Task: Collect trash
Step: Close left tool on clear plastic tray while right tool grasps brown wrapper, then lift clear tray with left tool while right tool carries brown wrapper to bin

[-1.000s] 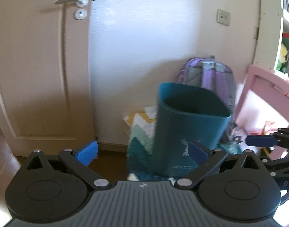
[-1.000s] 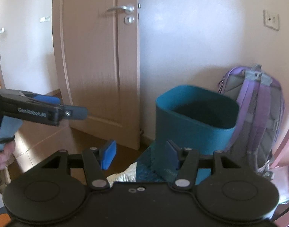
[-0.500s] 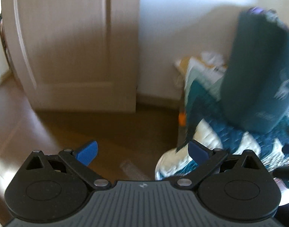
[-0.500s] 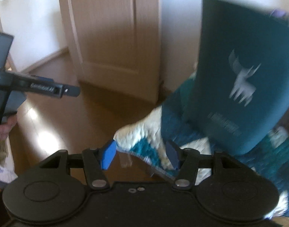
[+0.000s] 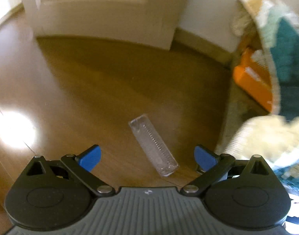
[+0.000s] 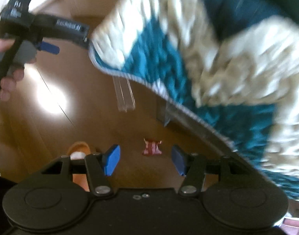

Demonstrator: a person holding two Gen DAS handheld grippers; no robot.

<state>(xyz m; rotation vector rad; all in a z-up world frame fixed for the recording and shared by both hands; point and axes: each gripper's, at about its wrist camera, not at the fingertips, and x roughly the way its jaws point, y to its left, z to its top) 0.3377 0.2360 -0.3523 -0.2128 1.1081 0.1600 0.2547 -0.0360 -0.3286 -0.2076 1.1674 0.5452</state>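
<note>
Left claw (image 5: 147, 155) spread wide, nothing between its blue pads, pointing down at the wooden floor (image 5: 102, 82). Clear plastic wrapper (image 5: 153, 146), long and ridged, lies flat on the floor between the fingers, not touched. Right claw (image 6: 145, 159) also spread apart and empty. Small red-and-white candy wrapper (image 6: 152, 146) on the floor just ahead of its pads. Teal-and-cream shaggy rug (image 6: 218, 49) beside both; its edge overlaps the clear wrapper's far end in the right wrist view. Orange object (image 5: 251, 80) at the rug's edge near the wall, blurred.
</note>
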